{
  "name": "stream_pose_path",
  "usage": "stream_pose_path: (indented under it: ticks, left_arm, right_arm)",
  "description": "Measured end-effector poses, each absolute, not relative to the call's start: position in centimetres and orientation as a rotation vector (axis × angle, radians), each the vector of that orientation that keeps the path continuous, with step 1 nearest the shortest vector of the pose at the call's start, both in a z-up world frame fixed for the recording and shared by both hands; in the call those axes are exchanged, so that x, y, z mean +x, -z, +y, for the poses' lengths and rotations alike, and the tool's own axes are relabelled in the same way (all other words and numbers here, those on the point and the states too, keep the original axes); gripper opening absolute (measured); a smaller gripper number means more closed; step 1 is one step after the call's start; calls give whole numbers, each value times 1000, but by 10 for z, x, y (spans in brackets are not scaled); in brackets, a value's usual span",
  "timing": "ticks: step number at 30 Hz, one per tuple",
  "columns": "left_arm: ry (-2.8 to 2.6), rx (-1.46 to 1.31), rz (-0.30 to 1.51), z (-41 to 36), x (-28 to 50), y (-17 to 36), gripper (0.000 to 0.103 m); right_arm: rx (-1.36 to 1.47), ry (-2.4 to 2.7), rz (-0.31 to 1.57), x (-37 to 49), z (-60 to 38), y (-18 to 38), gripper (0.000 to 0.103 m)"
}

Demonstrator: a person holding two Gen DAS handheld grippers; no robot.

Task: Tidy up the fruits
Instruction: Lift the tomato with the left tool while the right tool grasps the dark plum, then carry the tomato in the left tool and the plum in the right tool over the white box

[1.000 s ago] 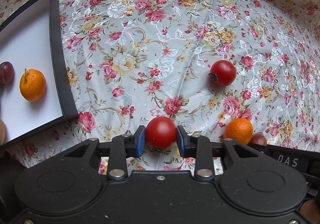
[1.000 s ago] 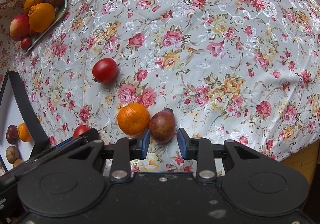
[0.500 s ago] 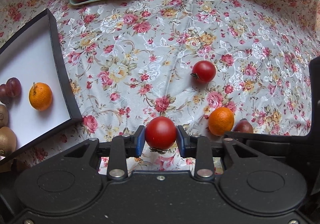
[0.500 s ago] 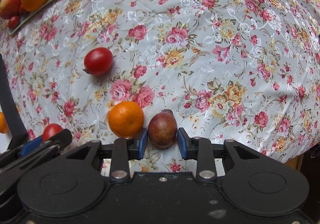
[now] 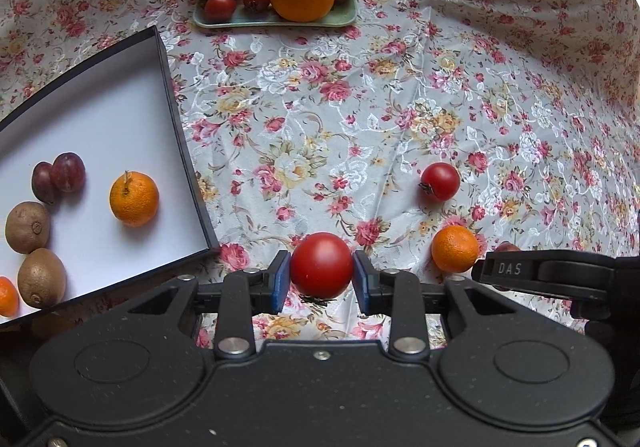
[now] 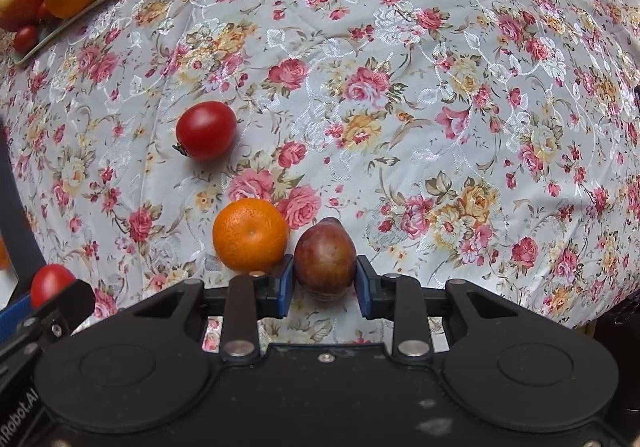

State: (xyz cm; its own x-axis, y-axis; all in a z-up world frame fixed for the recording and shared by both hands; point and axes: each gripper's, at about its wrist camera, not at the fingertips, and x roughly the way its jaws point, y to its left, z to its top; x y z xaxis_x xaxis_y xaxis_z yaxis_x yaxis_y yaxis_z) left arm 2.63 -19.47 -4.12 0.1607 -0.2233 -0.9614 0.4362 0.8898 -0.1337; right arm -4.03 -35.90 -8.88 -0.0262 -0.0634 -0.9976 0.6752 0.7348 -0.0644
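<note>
A red tomato (image 5: 321, 270) sits clamped between the blue pads of my left tongs (image 5: 321, 276), clear of the floral cloth (image 5: 360, 107) and just beside the corner of the black box (image 5: 176, 127), which has a tangerine, plums and kiwis in it. My right tongs (image 6: 325, 274) are closed snugly around a brownish-red plum (image 6: 325, 257) resting on the cloth, touching a loose tangerine (image 6: 250, 234), with a second tomato (image 6: 206, 130) lying farther off.

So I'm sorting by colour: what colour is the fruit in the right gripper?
Dark reddish-brown with a purplish tinge, the fruit; clearest in the right wrist view.
</note>
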Motion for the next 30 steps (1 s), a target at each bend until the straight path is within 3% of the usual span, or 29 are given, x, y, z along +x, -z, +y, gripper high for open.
stream_pose_path:
  ticks: [11, 30]
  left_arm:
    - [449, 147, 1314, -172, 37, 30, 42]
    - [377, 83, 1273, -128, 58, 16, 42]
  right_arm:
    - [596, 611, 1420, -24, -360, 57, 31]
    - [589, 550, 1411, 0, -327, 52, 31]
